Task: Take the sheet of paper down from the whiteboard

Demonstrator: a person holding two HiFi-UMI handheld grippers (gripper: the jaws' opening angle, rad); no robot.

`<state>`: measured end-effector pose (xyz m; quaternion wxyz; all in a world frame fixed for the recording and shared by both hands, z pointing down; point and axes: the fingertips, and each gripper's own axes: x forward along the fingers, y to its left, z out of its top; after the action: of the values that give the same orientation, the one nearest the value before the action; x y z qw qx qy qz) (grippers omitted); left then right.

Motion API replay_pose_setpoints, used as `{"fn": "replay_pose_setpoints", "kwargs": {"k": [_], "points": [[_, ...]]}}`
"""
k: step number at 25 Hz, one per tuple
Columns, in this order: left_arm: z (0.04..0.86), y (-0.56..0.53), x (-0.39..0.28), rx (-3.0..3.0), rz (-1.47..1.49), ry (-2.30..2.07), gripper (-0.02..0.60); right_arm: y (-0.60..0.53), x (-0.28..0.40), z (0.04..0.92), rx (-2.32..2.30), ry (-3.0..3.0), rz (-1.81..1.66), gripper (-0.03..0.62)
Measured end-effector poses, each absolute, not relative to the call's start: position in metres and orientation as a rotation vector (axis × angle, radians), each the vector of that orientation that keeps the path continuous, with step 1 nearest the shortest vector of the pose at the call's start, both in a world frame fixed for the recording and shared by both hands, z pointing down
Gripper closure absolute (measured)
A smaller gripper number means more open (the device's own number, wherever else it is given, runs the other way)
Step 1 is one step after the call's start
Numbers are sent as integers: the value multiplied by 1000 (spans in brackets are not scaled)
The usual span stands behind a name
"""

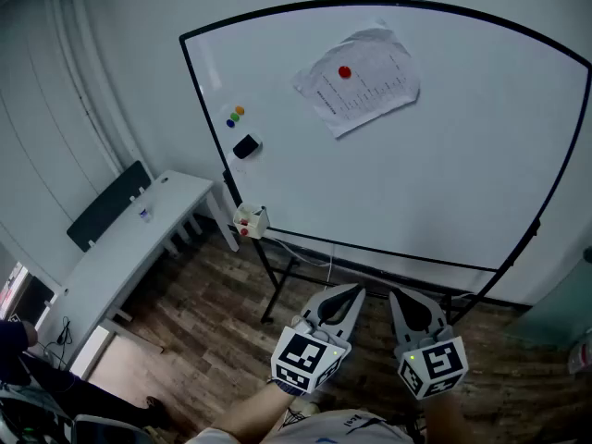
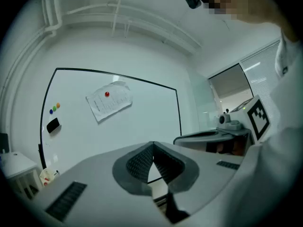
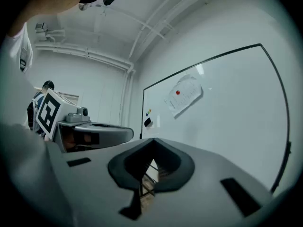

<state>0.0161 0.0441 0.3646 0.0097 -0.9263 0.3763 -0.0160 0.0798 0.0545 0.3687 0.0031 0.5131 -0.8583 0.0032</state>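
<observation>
A crumpled printed sheet of paper (image 1: 358, 81) hangs tilted on the whiteboard (image 1: 435, 165), pinned by a red round magnet (image 1: 345, 72). The same sheet of paper (image 2: 109, 101) shows in the left gripper view, and the sheet of paper (image 3: 183, 94) in the right gripper view, far ahead of both sets of jaws. My left gripper (image 1: 354, 291) and right gripper (image 1: 398, 297) are held side by side low in the head view, well short of the board. Both point level at the board, jaws meeting at the tips, nothing held.
Small coloured magnets (image 1: 236, 116) and a black eraser (image 1: 246, 146) sit at the board's left edge. A small white holder (image 1: 250, 221) hangs at the lower left corner of the stand. A white desk (image 1: 129, 248) stands to the left on the wooden floor (image 1: 213, 313).
</observation>
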Motion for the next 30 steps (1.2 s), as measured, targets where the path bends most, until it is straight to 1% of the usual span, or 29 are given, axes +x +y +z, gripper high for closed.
{"fn": "replay_pose_setpoints", "kwargs": {"k": [12,21,30], "points": [[371,50,35,-2899,-71,1185,568,60,103,370,1605,-2752,69,580],[357,41,36,-2789,-70,1274,568,61,130,348,1615,-2832,21,580],[350,2,19,-2755,-42,1311,568,23,121,349,1599,-2865,50,580]]}}
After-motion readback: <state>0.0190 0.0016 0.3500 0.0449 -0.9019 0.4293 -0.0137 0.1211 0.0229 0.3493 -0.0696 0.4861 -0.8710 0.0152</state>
